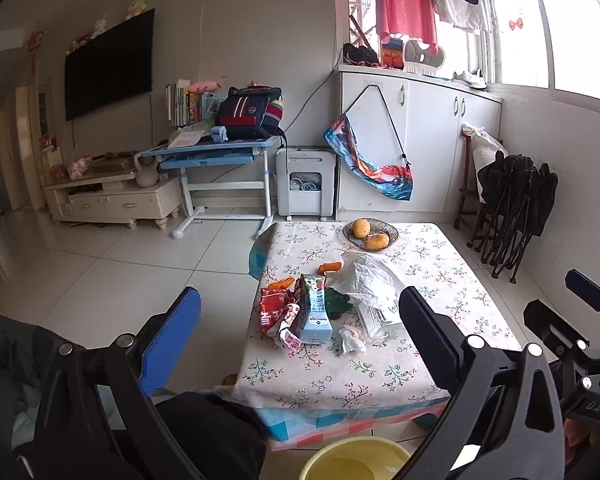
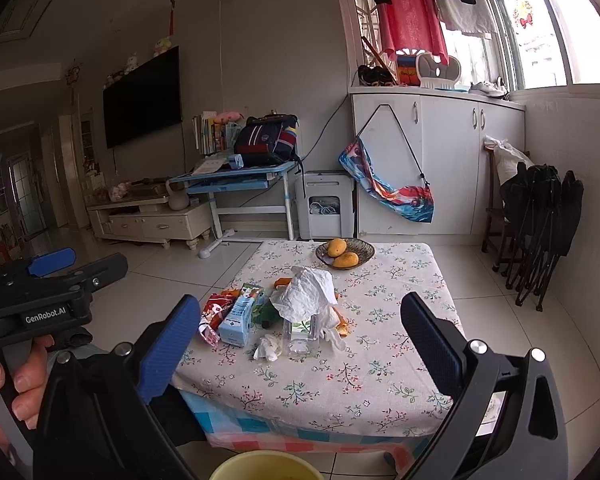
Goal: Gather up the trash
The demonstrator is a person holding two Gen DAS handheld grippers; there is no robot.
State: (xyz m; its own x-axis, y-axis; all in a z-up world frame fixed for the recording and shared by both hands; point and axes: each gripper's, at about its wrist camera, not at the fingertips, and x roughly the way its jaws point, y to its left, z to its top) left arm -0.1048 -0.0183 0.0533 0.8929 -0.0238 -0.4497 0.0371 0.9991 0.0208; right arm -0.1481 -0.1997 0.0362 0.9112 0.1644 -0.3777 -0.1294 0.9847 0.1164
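Both tools, left tool (image 1: 300, 312) and right tool (image 2: 300, 320), are hovering agape; crumpled plastic bag (image 2: 306, 292) risks dragging the bottle (image 2: 300, 334) off the surface (image 2: 380, 360).

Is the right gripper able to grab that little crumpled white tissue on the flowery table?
Probably yes. The right gripper is open and empty, and the crumpled white tissue lies on the near edge of the trash pile, with only bare floral tablecloth in front of it.
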